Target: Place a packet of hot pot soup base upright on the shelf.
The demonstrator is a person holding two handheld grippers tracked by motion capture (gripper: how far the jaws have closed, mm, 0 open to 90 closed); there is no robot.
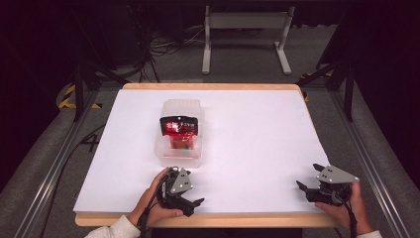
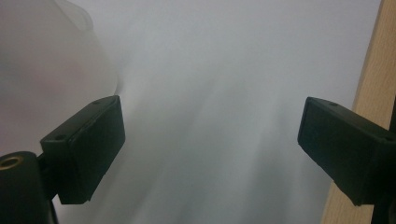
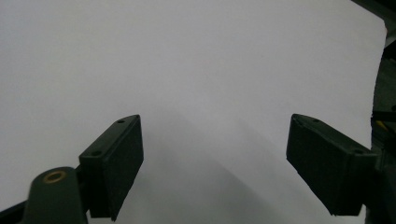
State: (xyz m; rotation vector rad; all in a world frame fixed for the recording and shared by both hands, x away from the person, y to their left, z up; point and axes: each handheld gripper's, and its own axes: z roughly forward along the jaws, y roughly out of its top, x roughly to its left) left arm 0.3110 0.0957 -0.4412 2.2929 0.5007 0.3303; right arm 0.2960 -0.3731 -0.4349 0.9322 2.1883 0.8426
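**Reaching for a flimsy tub: what might go sideways here**

Looking at both tongs, they're released with nothing between the jaws. The left gripper (image 1: pixel 192 204) sits just short of the clear plastic container (image 1: pixel 181 133), which is straight ahead of it and a touch to its left side; its own view shows the tub's cloudy wall (image 2: pixel 42 65) right by one jaw. Inside the tub is a red snack packet (image 1: pixel 180 130). The right gripper (image 1: pixel 308 184) is parked well apart, off to the far side, over bare white tabletop (image 1: pixel 257 134).

My worry is that the tub looks light and thin-walled, so a pinch on the rim could flex it or scoot it away rather than lift it. Coming in low could also nudge it before the jaws close.

Nothing stands between either gripper and the tub. The wooden table edge (image 2: pixel 373 70) is close beside the left gripper, so swinging wide there is a bad idea.
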